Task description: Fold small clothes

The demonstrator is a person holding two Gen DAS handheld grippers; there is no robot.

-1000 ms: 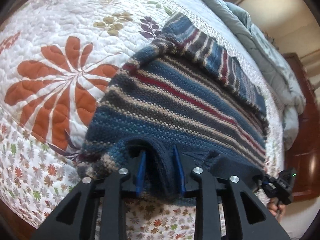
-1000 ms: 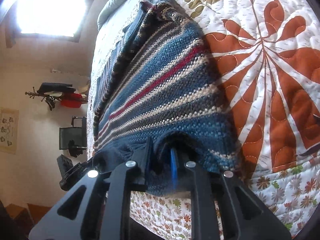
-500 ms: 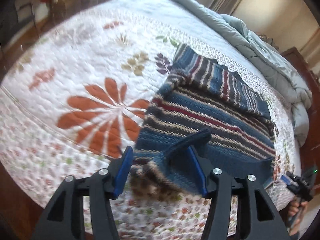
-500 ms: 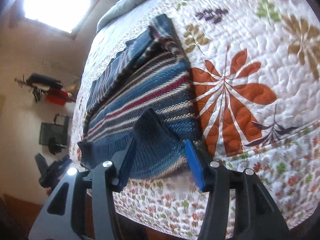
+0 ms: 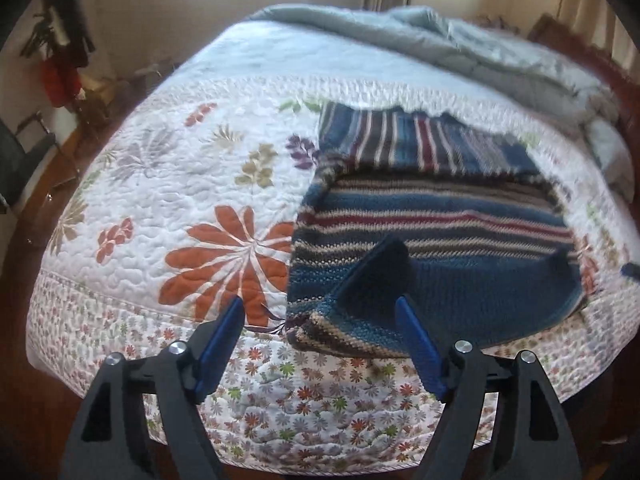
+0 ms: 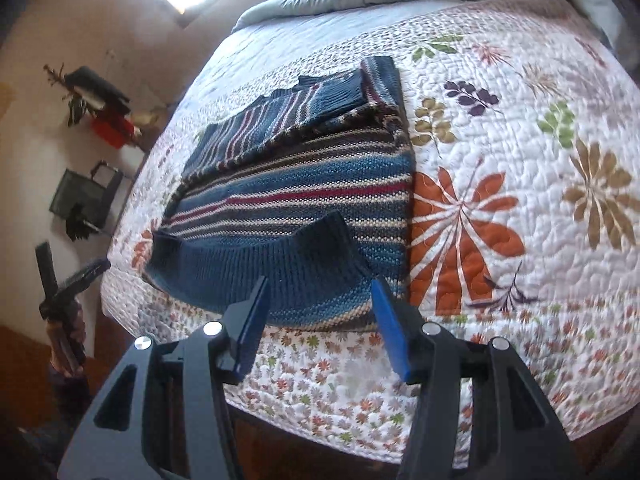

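With my left gripper (image 5: 320, 344) and right gripper (image 6: 318, 320) just spread and empty above the striped sweater (image 6: 296, 200), its near hem lies folded over on the floral quilt (image 6: 500, 140), further folds likely remaining.

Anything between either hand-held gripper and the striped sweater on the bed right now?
Nothing visible. The left hand-held gripper and right hand-held gripper hang open just above the striped sweater's near hem, only air between.
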